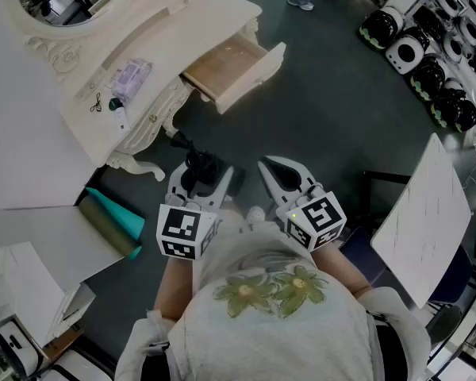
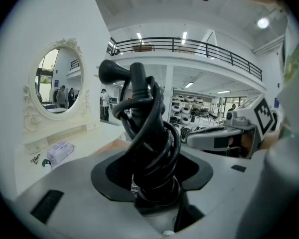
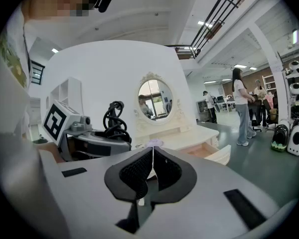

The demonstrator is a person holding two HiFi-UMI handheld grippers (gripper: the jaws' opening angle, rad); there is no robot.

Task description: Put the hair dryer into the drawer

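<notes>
Large hall, dark floor (image 1: pixel 333 117). Off to the left, a white dresser (image 1: pixel 166 30) with an oval mirror (image 2: pixel 57 81) and one drawer (image 1: pixel 234 66) pulled out, wooden bottom bare. On the top, just above the drawer, a lilac packet (image 1: pixel 131 76).

Well apart from that drawer, close to the body: the dryer (image 2: pixel 144 128), black, upright, clamped at its lower end in the left gripper (image 1: pixel 200 182), jaws spread wide around it. Cord (image 2: pixel 157 108) wound round the dryer in slack loops. Just beside, the right gripper (image 1: pixel 279 169), jaws pressed together on nothing.

Likely trouble from here:

- Seemingly gripped partly over coiled cord rather than hard shell, so perhaps a soft hold; could twist or slide out on the way across.
- Slack loops liable to loosen, hang down and snag on the drawer front or the carved dresser edge.
- Carried upright like this, probably too tall for the gap under the top; risk of knocking the edge unless tipped flat first.
- If let go too high, a hard drop onto the wood, or a bounce out over the front.
- Stray cord left over the rim, blocking any later closing.
</notes>
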